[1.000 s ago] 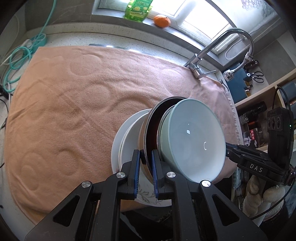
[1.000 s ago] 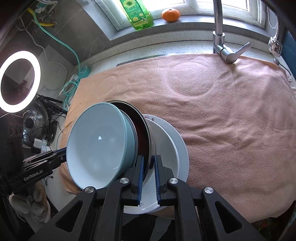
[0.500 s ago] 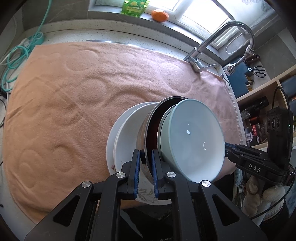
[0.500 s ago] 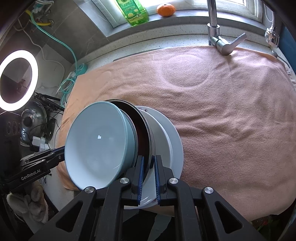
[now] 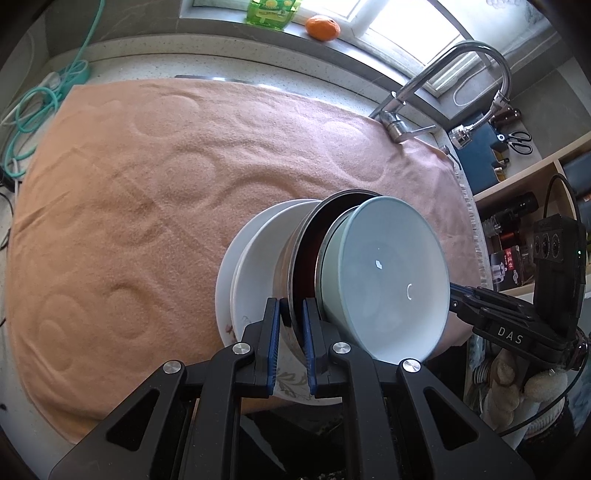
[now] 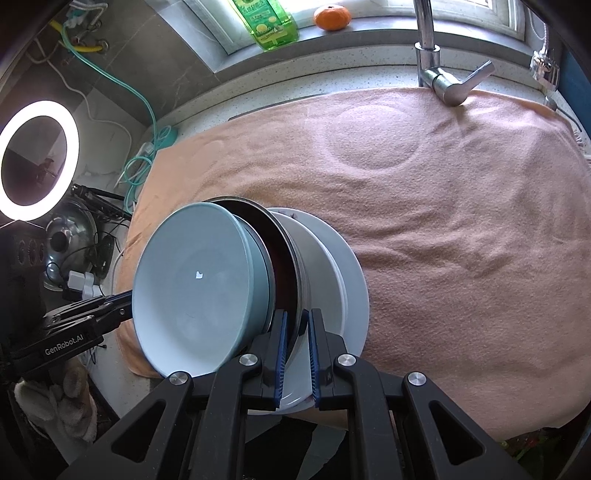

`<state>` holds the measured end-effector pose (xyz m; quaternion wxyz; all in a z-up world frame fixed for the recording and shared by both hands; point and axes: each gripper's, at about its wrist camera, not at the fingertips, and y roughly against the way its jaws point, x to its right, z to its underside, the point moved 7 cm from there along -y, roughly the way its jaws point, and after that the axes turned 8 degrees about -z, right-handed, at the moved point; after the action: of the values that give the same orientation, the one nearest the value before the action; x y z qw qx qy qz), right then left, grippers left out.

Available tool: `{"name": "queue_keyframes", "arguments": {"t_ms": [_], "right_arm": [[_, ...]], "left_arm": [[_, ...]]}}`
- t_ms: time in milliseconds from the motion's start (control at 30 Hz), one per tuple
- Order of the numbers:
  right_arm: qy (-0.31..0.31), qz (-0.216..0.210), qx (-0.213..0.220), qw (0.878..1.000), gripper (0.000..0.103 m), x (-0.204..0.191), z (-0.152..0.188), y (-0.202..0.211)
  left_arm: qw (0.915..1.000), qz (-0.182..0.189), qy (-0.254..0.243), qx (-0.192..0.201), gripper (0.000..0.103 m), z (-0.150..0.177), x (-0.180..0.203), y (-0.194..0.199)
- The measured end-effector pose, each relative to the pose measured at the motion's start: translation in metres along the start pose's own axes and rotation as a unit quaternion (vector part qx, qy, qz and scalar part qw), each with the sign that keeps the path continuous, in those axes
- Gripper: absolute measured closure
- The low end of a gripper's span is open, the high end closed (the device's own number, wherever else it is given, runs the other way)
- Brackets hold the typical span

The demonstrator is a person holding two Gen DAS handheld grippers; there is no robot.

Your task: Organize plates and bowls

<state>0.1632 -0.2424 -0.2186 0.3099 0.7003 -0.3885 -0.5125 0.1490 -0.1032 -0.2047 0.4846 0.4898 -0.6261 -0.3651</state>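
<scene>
In the lower centre of both wrist views, a tilted stack of dishes hung over the near edge of the peach towel. The left gripper pinched the rim of the metal bowl, its dark inside facing the pale blue bowl nested in it. The right gripper pinched the same metal rim on the opposite side. Behind the metal bowl, white plates leaned against it. At the frame's upper right stood the tap; an orange sat on the sill at top centre.
</scene>
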Motion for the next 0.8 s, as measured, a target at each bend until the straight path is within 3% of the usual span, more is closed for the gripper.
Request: {"name": "queue_keyframes", "arguments": {"t_ms": [800], "right_arm": [[-0.004, -0.008, 0.000, 1.000, 0.090, 0.000, 0.007, 0.002]], "left_arm": [[0.9997, -0.008, 0.007, 0.022, 0.093, 0.004, -0.009, 0.016]]}}
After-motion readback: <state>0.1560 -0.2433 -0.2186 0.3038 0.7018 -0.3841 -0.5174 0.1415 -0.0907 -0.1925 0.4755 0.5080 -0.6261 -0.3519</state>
